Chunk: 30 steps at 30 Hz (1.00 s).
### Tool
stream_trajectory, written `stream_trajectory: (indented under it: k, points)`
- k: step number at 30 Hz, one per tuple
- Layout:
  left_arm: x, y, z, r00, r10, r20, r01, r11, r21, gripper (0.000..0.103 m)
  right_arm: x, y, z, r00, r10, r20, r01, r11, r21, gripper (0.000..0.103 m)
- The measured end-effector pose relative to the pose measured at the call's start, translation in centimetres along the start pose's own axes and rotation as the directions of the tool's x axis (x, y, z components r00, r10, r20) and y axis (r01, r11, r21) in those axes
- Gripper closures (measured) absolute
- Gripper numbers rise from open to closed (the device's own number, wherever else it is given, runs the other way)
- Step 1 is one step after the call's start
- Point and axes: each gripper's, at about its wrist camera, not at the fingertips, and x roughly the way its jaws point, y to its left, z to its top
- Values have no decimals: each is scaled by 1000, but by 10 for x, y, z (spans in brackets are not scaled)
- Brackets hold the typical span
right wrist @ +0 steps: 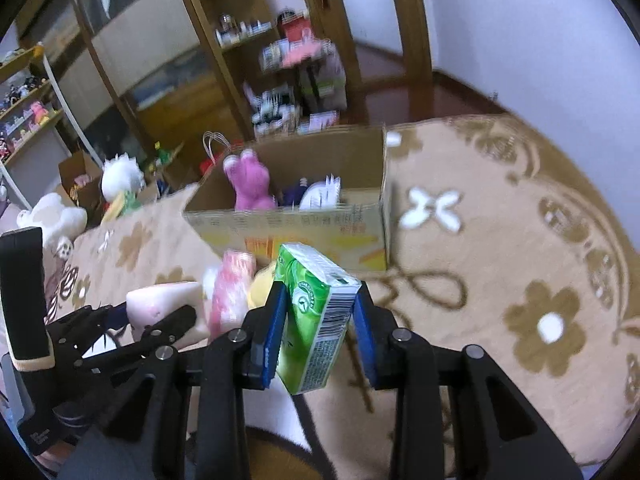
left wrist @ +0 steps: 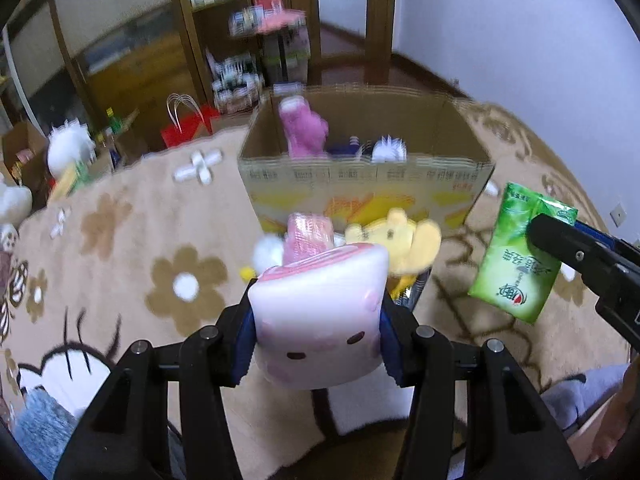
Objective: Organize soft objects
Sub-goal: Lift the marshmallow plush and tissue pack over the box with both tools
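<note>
My left gripper (left wrist: 318, 344) is shut on a white and pink squishy toy (left wrist: 320, 316) with a small face, held above the carpet. My right gripper (right wrist: 320, 320) is shut on a green tissue pack (right wrist: 316, 320), also seen in the left wrist view (left wrist: 516, 256). An open cardboard box (left wrist: 360, 184) stands ahead on the carpet, with a pink plush (left wrist: 302, 130) and a white and dark plush (left wrist: 386, 150) inside. A yellow plush (left wrist: 400, 240) and a pink striped soft toy (left wrist: 308, 236) lie on the carpet in front of the box.
The beige flower-patterned carpet (right wrist: 520, 280) stretches right of the box. White plush toys (right wrist: 120, 176) and a small open box (right wrist: 78, 180) sit at the left edge. A red bag (left wrist: 186, 128) and wooden shelves (left wrist: 240, 40) stand behind.
</note>
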Motion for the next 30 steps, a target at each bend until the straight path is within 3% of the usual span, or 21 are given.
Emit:
stream_trajectory:
  k: [6,19,30]
  points:
    - [-20,-1,19,986,44,159,-52,997,51,52,-23,7,12,991,-20,133,23,999,-25,69]
    - [-27,4,61,942,83,325,-111,991,69,52,-28,27,41,959,-84,272,120,986,-119,69]
    - [1,24,100,935,102,340,-122,992,37,52,-8,30,62,940,-130,316,186,970,-154,69]
